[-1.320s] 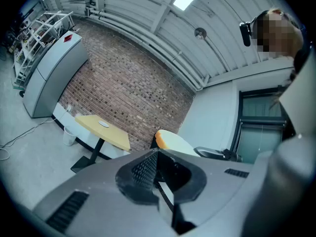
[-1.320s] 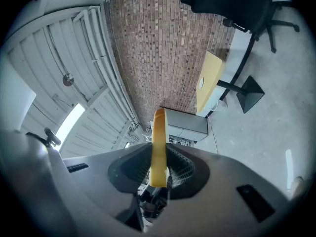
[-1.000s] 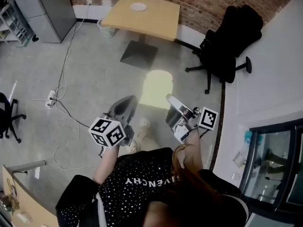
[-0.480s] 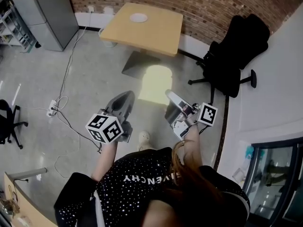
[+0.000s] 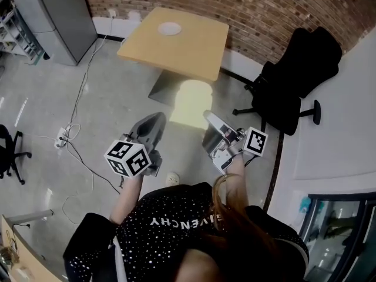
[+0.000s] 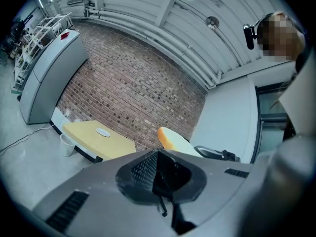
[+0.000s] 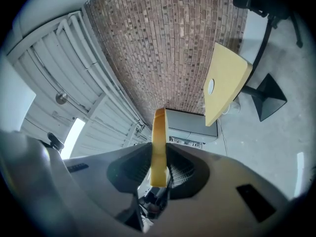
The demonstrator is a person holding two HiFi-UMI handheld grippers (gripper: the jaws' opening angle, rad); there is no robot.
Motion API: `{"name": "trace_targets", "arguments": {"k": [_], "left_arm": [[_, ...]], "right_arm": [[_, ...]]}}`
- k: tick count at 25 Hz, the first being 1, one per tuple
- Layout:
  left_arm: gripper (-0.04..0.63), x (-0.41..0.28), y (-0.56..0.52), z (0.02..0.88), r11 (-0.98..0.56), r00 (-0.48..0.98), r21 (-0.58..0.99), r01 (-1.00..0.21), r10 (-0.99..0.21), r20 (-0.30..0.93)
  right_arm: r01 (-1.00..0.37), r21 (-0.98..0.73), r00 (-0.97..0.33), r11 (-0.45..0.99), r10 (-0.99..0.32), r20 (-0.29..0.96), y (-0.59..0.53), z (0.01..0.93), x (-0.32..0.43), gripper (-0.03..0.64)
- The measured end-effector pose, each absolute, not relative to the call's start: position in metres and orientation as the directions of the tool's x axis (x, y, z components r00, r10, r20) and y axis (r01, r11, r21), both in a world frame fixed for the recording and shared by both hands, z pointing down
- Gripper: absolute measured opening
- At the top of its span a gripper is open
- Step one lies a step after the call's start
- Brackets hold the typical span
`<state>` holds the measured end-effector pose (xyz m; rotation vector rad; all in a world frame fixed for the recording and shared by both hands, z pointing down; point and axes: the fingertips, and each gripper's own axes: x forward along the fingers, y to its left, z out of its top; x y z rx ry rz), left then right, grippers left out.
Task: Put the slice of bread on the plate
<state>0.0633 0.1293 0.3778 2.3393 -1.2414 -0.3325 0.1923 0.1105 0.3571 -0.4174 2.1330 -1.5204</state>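
Note:
A pale slice of bread (image 5: 191, 103) hangs over the floor with my right gripper (image 5: 207, 119) shut on its edge. In the right gripper view the bread (image 7: 159, 142) stands edge-on between the two pads. My left gripper (image 5: 154, 124) is beside it on the left, shut with nothing in it; its jaws (image 6: 157, 154) meet in the left gripper view, where the bread (image 6: 170, 138) shows just past them. The white plate (image 5: 169, 29) lies far ahead on the yellow table (image 5: 194, 46), also seen small as the plate (image 7: 211, 87) and the plate (image 6: 102, 132).
A black office chair (image 5: 296, 75) stands right of the table by the brick wall. A grey cabinet (image 5: 59, 13) is at the far left. Cables and a power strip (image 5: 61, 141) lie on the floor at left. A white bin (image 6: 65, 143) sits beside the table.
Both grippers have travelled forward across the floor toward the table, which now looms nearer in the head view. The bread stays gripped in the right gripper.

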Motion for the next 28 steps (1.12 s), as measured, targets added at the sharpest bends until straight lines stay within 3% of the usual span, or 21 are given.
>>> {"name": "trace_targets", "arguments": {"k": [18, 28], "left_arm": [[0.011, 0.042, 0.073, 0.4, -0.382, 0.459, 0.531, -0.756, -0.889, 0.013], [0.011, 0.016, -0.032, 0.394, -0.412, 0.483, 0.542, -0.733, -0.875, -0.012]], "right_arm": [[0.039, -0.96, -0.854, 0.276, -0.49, -0.175, 0.044, 0.385, 0.185, 0.097], [0.022, -0.961, -0.849, 0.276, -0.503, -0.164, -0.057, 0.383, 0.155, 0.097]]}}
